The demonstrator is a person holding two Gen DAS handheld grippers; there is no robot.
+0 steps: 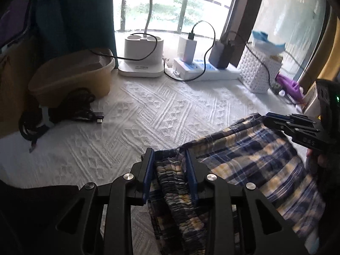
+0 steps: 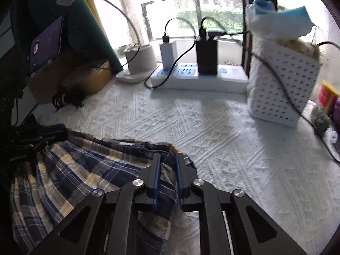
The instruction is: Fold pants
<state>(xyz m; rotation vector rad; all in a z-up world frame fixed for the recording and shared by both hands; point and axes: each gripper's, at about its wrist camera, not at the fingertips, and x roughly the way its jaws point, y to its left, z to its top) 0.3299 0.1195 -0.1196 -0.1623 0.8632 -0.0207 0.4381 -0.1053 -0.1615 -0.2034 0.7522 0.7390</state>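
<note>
White textured bedspread [image 1: 148, 110] covers the surface; window [image 1: 170, 6] at top centre, daylight behind. Along the far edge: power strip [image 2: 199, 78] with chargers plugged in, white woven basket [image 2: 280, 91] at right, tan tub [image 1: 72, 74] and coiled black cable [image 1: 63, 110] at left. Plaid pants [image 1: 250, 148], navy/yellow/white, sit bunched at lower centre-right of the left view. Left gripper [image 1: 170, 155] narrow, clamped on the gathered waistband. Right gripper [image 2: 169, 159] narrow, pinching the fabric edge.
</note>
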